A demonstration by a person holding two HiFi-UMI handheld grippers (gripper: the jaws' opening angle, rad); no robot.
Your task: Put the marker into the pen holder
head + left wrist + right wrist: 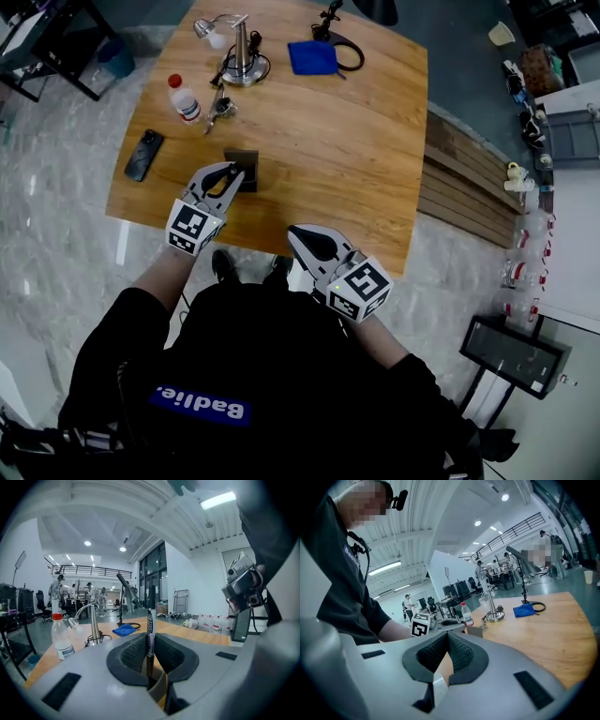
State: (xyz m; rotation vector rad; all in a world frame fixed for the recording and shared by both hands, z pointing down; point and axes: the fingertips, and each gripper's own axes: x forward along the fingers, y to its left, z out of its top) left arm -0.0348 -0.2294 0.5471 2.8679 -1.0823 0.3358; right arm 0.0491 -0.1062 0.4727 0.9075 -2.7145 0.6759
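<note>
**Black marker poised above the pen holder**

I am holding the black marker (149, 630) upright, clamped between the jaws of my left gripper (232, 174). The gripper is hovering just over the dark square pen holder (249, 171), which is standing near the front of the wooden table (356, 141). I cannot tell whether the marker's lower end is inside it yet. My right gripper (300, 236) is idling at the table's near edge, jaws pressed together on nothing. I judge the insertion step to be in hand. Next I should be lowering the marker straight down, then parting the jaws.
</note>
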